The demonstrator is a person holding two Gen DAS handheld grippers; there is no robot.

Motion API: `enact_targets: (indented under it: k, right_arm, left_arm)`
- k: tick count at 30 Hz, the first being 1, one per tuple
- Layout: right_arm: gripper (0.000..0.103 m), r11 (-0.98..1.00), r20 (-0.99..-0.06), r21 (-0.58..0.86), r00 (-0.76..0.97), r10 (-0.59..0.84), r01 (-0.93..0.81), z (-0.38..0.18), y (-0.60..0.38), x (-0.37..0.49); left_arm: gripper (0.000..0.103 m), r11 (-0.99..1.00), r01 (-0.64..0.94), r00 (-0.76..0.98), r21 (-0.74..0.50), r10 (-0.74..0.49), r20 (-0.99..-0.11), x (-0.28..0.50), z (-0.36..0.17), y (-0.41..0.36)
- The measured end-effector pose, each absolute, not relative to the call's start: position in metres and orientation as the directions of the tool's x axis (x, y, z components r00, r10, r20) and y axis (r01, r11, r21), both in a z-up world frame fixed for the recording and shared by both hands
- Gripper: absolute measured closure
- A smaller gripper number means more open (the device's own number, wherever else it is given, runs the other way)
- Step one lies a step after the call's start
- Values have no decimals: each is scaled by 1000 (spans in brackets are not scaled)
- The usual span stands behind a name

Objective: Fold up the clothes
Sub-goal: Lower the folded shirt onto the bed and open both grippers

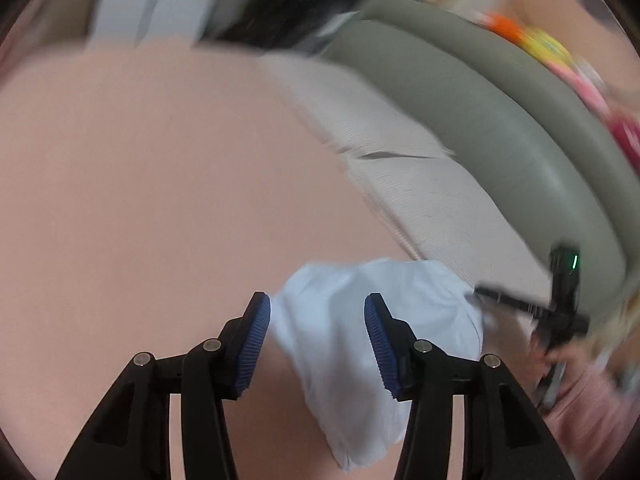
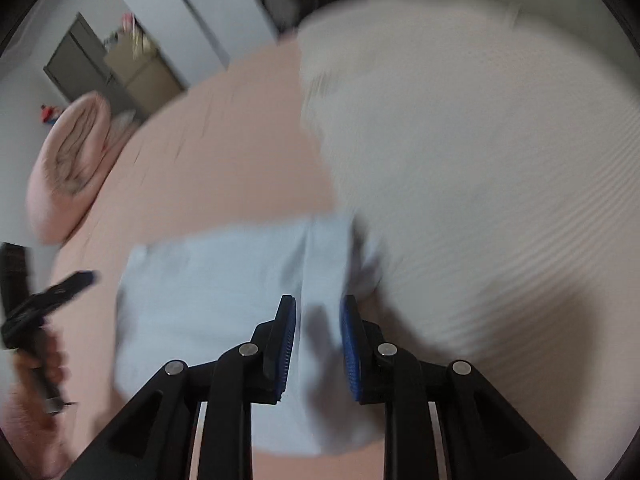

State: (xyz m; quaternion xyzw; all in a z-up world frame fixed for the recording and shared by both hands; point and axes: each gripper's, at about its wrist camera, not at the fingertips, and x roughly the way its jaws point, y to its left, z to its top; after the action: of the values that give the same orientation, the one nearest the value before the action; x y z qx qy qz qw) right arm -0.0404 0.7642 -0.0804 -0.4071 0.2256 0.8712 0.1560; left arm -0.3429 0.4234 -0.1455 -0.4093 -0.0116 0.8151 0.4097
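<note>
A light blue garment (image 1: 352, 344) lies folded on a pink bedsheet (image 1: 152, 184). My left gripper (image 1: 317, 344) hovers open above the garment's near end, its blue pads wide apart with only cloth showing between them. In the right wrist view the same light blue garment (image 2: 224, 304) spreads across the sheet, and my right gripper (image 2: 319, 344) stands open over its right part, pads a moderate gap apart. The left gripper (image 2: 60, 292) shows at the left edge, held by a hand (image 2: 48, 360). The right gripper (image 1: 560, 308) appears at the right of the left wrist view. Both views are motion-blurred.
A white ribbed cloth (image 2: 480, 160) lies on the bed next to the garment (image 1: 420, 184). A grey padded headboard (image 1: 500, 120) curves behind it. A pink pillow (image 2: 68, 160) sits at the bed's far left. Colourful items (image 1: 548, 48) sit beyond the headboard.
</note>
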Motion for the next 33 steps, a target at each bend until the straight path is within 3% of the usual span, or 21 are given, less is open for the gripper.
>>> enact_targets:
  k: [2, 5, 8, 10, 13, 15, 16, 18, 21, 24, 26, 29, 33]
  right_arm:
    - [81, -885, -757, 250, -649, 73, -392, -81, 746, -55]
    - [81, -907, -813, 223, -581, 29, -358, -112, 727, -86]
    - [86, -894, -879, 213, -477, 2, -395, -151, 735, -95]
    - [92, -861, -858, 288, -512, -37, -420, -147, 751, -85]
    - [85, -872, -818, 245, -573, 49, -423, -119, 751, -75]
    - [78, -895, -795, 217, -602, 69, -390, -103, 735, -76]
    - [65, -906, -794, 216, -606, 55, -364, -100, 725, -80]
    - [52, -920, -833, 180, -551, 45, -347, -115, 706, -93]
    - [51, -919, -902, 88, -422, 90, -384, -154, 694, -101]
    - [51, -905, -885, 120, -457, 89, -408, -138, 682, -96]
    - [48, -899, -875, 163, -481, 58, -406, -122, 672, -95]
    - [23, -898, -867, 193, -498, 33, -395, -105, 650, -104]
    - [21, -909, -859, 226, -512, -15, -351, -92, 606, -132]
  left_arm:
    - [57, -632, -719, -297, -287, 654, -696, -341, -159, 454]
    - [57, -616, -756, -241, -219, 574, -783, -350, -201, 491]
    - [57, -585, -798, -264, -142, 552, -791, -351, -220, 478]
    - [58, -581, -805, -287, -121, 559, -778, -346, -212, 466]
    - [45, -523, -852, -344, -31, 602, -720, -318, -189, 467]
    - [30, -509, -861, -338, -6, 579, -742, -314, -198, 478]
    - [30, -506, -862, -332, 3, 560, -759, -314, -204, 485]
    - [28, -500, -866, -319, 19, 522, -791, -313, -218, 498]
    - [27, -501, -865, -286, 10, 477, -831, -315, -228, 512]
    - [26, -521, -845, -226, -124, 557, -799, -308, -192, 473]
    - [22, -566, -815, -266, -127, 559, -785, -306, -174, 448]
    - [21, -660, -736, -310, -152, 528, -791, -318, -158, 409]
    - [20, -825, -550, -435, -128, 414, -800, -330, -130, 313]
